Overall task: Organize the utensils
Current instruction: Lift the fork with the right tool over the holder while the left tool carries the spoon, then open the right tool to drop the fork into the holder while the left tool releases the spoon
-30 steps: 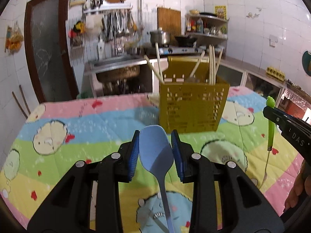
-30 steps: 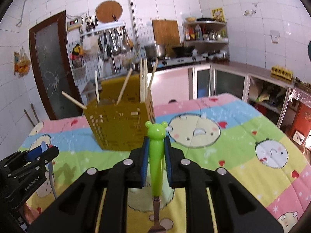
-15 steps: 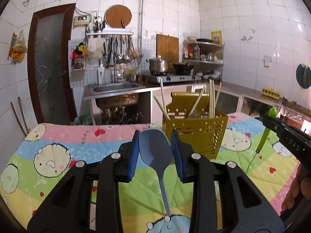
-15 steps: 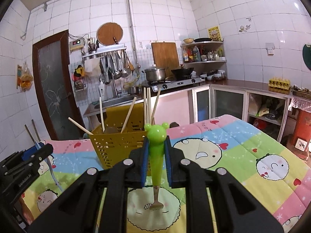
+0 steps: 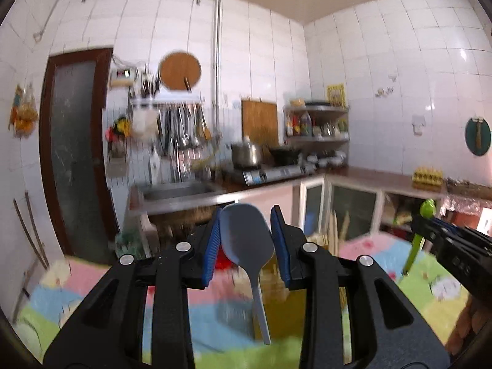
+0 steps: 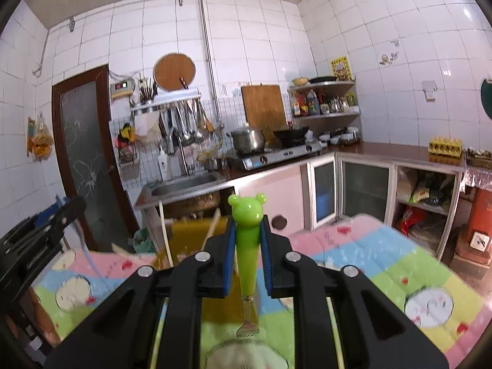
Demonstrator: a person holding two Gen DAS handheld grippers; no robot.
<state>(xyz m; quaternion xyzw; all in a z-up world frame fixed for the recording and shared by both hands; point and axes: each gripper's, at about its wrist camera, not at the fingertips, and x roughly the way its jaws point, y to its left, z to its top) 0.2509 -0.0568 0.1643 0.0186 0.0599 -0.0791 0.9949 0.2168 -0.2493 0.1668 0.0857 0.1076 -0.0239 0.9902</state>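
My left gripper [image 5: 246, 210] is shut on a grey-blue spoon [image 5: 249, 246], bowl up and handle hanging down over the cloth-covered table [image 5: 426, 279]. The yellow slotted basket [image 5: 272, 273] sits low behind its fingers, with chopsticks [image 5: 333, 230] poking up. My right gripper [image 6: 247, 220] is shut on a green bear-headed fork [image 6: 247, 261], tines down above the table [image 6: 384, 264]. Beyond it stands the basket [image 6: 190, 233] holding chopsticks [image 6: 212, 230]. Each gripper shows in the other's view: the right gripper [image 5: 430, 230] at the right edge, the left gripper [image 6: 61, 215] at the left edge.
Beyond the table runs a kitchen counter [image 6: 276, 166] with a sink [image 6: 184, 184], a stove and a pot [image 6: 247, 140]. Utensils hang on a wall rack [image 6: 181, 123]. A dark door [image 6: 83, 160] stands at the left. A hand [image 5: 461, 335] shows at the lower right.
Both grippers have risen and tipped upward, so the basket and table have dropped low in both views and more wall shows. The spoon and the fork stay gripped as before.
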